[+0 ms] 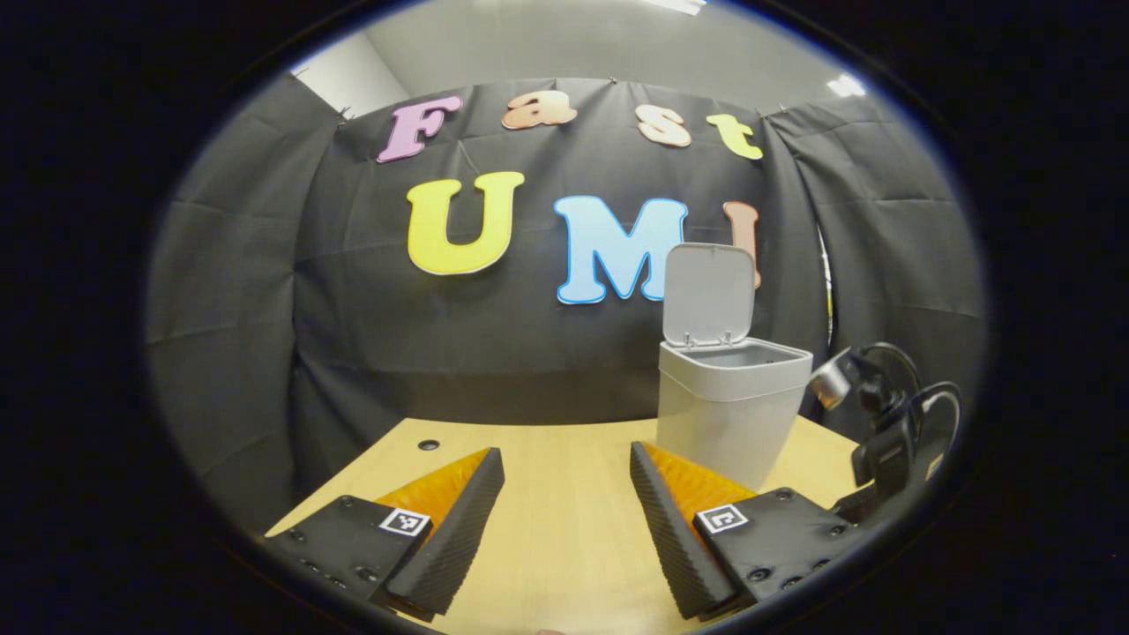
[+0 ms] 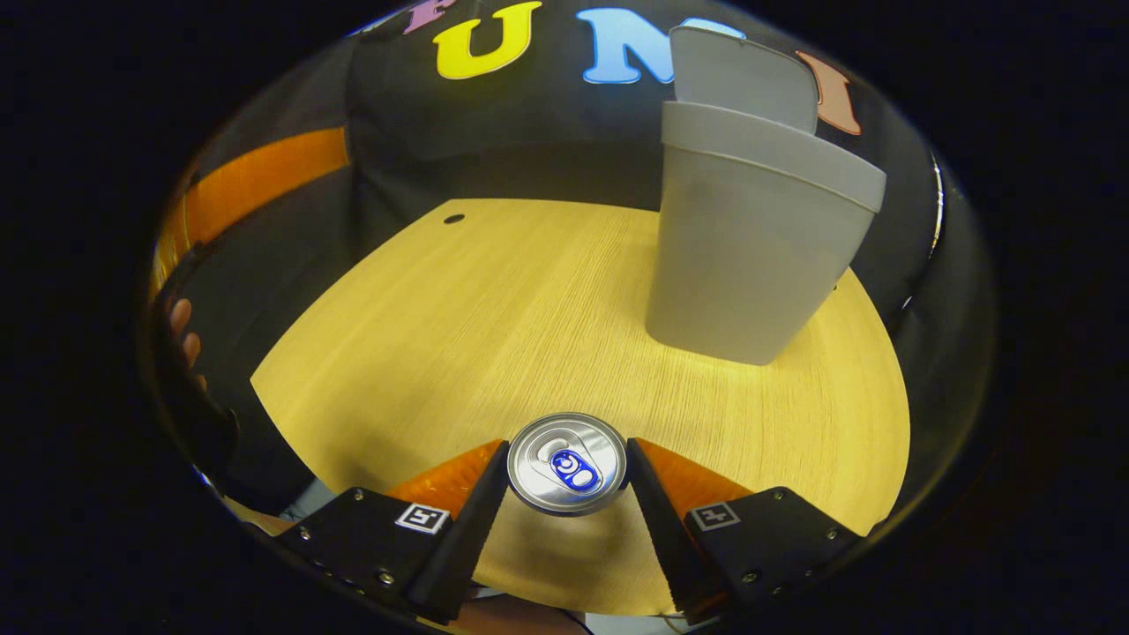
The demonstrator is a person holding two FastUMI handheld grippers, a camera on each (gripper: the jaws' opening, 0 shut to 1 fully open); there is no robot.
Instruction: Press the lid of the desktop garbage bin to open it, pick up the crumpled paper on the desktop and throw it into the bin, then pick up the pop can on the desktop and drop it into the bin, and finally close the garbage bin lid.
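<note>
The grey desktop bin [image 1: 732, 414] stands on the wooden table with its lid [image 1: 710, 295] flipped upright, showing an open mouth. In the right gripper view the bin [image 2: 750, 256] rises ahead to the right. My right gripper [image 2: 567, 444] is shut on the pop can [image 2: 569, 476], whose silver top with a blue tab faces the camera, both fingers pressing on its sides. In the left gripper view, the right gripper [image 1: 845, 377] hangs just right of the bin at rim height, the silvery can [image 1: 829, 388] at its tip. My left gripper [image 1: 564, 476] is open over bare table.
The wooden table [image 2: 494, 300] has a small dark hole [image 2: 453, 218] near its far left corner. A person's hand [image 2: 181, 331] shows at the left edge of the right gripper view. Black cloth walls close in the back and sides.
</note>
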